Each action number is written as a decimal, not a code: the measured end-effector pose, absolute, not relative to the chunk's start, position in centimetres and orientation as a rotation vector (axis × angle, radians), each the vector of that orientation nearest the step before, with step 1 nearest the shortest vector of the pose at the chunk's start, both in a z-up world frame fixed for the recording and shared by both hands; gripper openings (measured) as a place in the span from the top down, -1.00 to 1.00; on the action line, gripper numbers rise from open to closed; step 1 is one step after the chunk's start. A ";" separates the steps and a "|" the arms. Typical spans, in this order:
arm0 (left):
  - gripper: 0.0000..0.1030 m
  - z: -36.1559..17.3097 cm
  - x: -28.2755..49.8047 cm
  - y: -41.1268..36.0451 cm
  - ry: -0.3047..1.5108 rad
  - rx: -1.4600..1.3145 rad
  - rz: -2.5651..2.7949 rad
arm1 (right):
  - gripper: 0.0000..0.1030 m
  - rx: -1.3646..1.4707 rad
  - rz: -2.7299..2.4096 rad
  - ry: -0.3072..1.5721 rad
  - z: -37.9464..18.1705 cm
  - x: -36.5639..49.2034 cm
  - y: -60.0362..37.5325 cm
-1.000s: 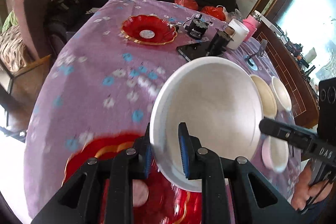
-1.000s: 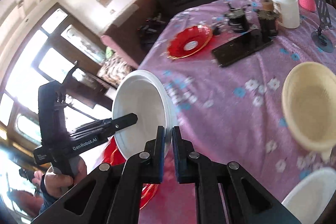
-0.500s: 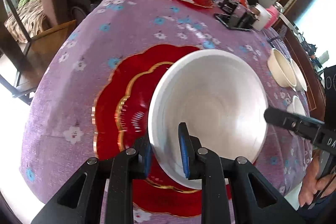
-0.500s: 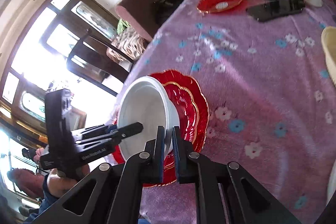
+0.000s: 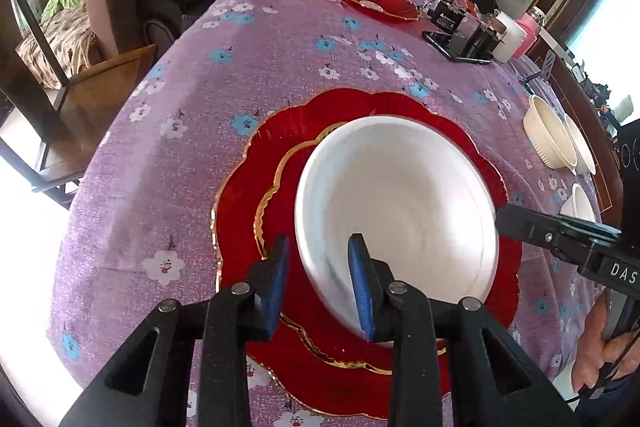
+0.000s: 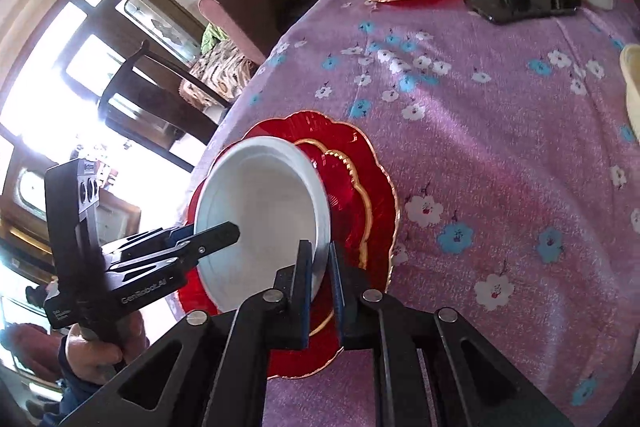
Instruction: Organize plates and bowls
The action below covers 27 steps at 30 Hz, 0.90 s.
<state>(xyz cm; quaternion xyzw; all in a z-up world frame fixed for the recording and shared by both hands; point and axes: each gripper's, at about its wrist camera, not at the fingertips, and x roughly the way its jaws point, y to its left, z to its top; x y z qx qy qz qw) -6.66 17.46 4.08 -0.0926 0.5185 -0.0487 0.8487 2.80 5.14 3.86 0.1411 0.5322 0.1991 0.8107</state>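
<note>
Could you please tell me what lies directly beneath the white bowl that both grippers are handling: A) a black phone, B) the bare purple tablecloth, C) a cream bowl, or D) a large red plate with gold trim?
D: the white bowl sits over the large red plate, whose scalloped gold-trimmed edge shows around the bowl in both wrist views.

White bowl [image 5: 396, 203] hides red plate [image 5: 256, 163] centre.
</note>
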 end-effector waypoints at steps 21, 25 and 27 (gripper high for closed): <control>-0.12 11.0 -6.3 1.5 0.870 -0.004 -0.358 | 0.49 0.492 0.269 0.795 9.7 -5.3 -10.4; -0.12 10.2 -4.5 -3.1 0.907 0.007 -0.402 | 0.50 0.517 0.162 0.755 11.0 -6.3 -15.8; -0.11 9.7 -3.3 -5.0 0.942 0.000 -0.420 | 0.50 0.533 0.110 0.748 11.3 -6.7 -18.4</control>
